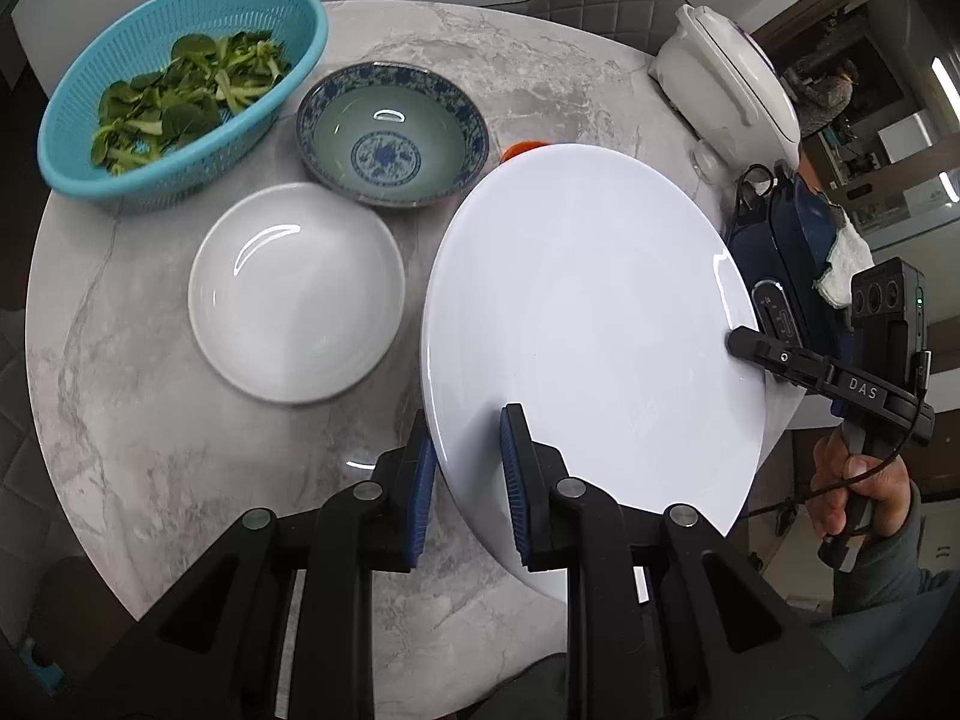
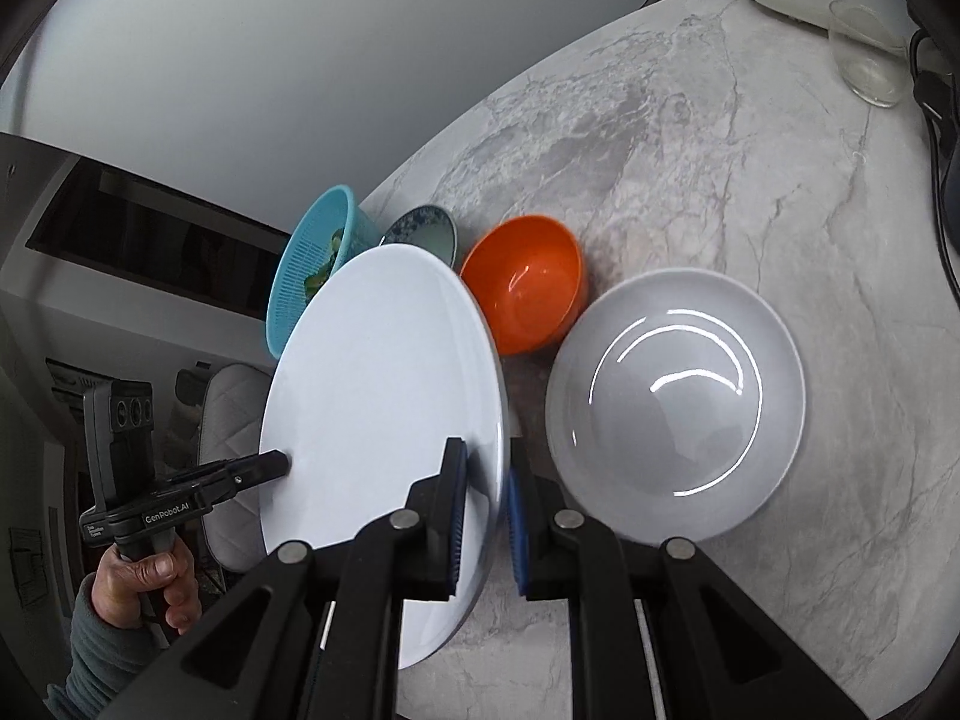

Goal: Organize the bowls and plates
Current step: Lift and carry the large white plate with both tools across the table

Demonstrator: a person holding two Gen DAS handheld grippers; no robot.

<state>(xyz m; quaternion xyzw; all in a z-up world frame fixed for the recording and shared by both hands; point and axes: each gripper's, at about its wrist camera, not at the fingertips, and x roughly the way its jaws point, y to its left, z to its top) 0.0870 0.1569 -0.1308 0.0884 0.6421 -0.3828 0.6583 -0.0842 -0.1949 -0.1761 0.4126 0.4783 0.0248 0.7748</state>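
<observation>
Clearly both claws have hold of the same large round white plate (image 1: 588,324): the left claw (image 1: 468,480) is clamped on its near rim, blue pads pressing either face, and the right claw (image 2: 483,516) is closed on the opposite edge, so the plate hangs tilted above the grey marbled surface (image 1: 180,450), clear of it.

Judging by how things lie, the organizing is at an early stage: one plate is lifted and not yet set down, and nothing is stacked so far.

Just beyond the left claw, to its left, a shallow white dish (image 1: 297,291) sits alone on the surface. Just beside the right claw's outer finger lies a second shallow white dish (image 2: 675,402), probably a fair landing spot for the plate. Farther out stand a blue-and-white patterned porcelain bowl (image 1: 393,132) and a glossy orange plastic bowl (image 2: 525,291), each still separate.

Farthest off, a turquoise plastic colander (image 1: 180,90) of leafy greens, a clear drinking glass (image 2: 864,54) and a white rice cooker (image 1: 732,72) crowd the far edge; the orange bowl sits closest to the carried plate's rim.
</observation>
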